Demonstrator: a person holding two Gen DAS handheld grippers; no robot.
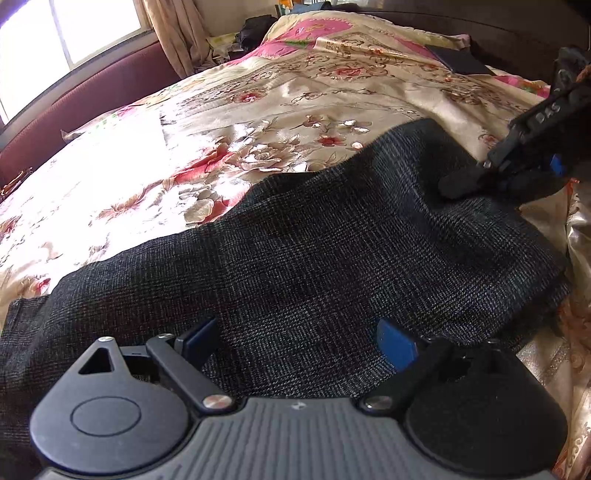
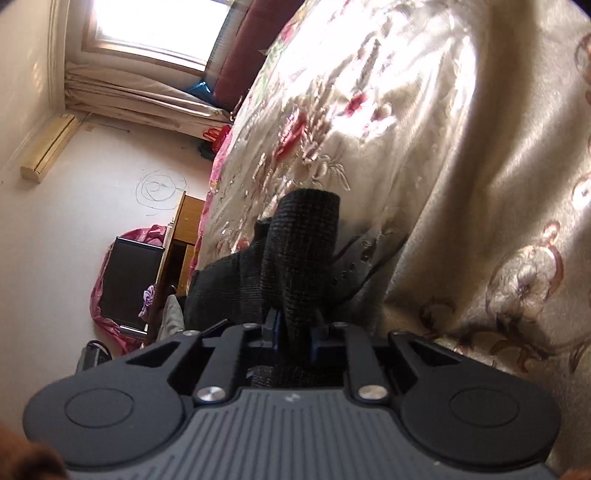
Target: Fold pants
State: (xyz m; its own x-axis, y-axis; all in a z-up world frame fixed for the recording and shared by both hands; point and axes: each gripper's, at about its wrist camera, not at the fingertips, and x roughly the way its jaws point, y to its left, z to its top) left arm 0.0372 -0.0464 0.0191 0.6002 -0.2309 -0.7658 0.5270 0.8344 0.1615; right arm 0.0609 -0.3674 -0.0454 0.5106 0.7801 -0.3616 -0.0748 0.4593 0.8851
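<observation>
Dark grey checked pants (image 1: 314, 254) lie spread across a floral satin bedspread (image 1: 258, 110). My left gripper (image 1: 295, 343) is open just above the near part of the pants, blue pads wide apart, holding nothing. My right gripper (image 1: 491, 177) comes in at the right of the left wrist view, pinching the far right part of the pants. In the right wrist view the right gripper (image 2: 293, 328) is shut on a raised fold of the pants (image 2: 303, 243), which bunches up between the blue pads.
The bed's dark red padded frame (image 1: 92, 96) runs along the left under a bright window (image 1: 74, 33). A dark flat item (image 1: 458, 61) lies at the far right of the bed. Beyond the bed edge are a wooden nightstand (image 2: 184, 240) and a black box (image 2: 129, 280).
</observation>
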